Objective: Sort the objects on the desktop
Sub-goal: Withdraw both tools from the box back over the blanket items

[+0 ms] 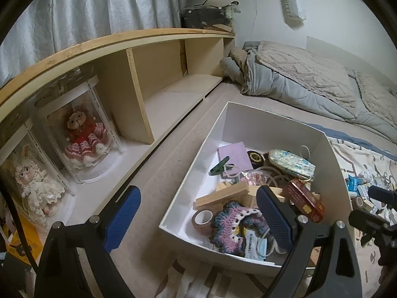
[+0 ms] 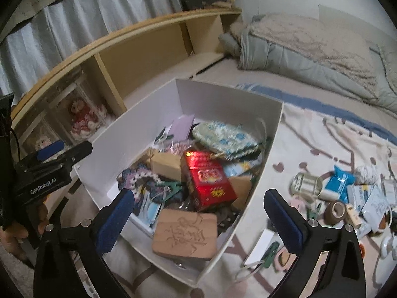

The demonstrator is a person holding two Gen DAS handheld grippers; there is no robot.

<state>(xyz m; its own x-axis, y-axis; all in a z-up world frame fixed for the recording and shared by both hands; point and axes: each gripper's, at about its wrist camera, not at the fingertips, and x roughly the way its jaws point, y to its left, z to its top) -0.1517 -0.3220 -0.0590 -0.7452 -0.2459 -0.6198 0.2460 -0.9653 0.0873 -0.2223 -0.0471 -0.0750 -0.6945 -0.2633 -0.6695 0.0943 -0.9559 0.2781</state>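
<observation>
On the bed, a cluttered white box sits below both grippers' wide fingers.

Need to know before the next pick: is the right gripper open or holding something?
Open and empty. The right gripper's blue pads stand wide apart above the white box, with nothing between them.

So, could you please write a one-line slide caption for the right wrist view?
Open right claw over a white cardboard box holding a red packet and an engraved wooden block.
</observation>
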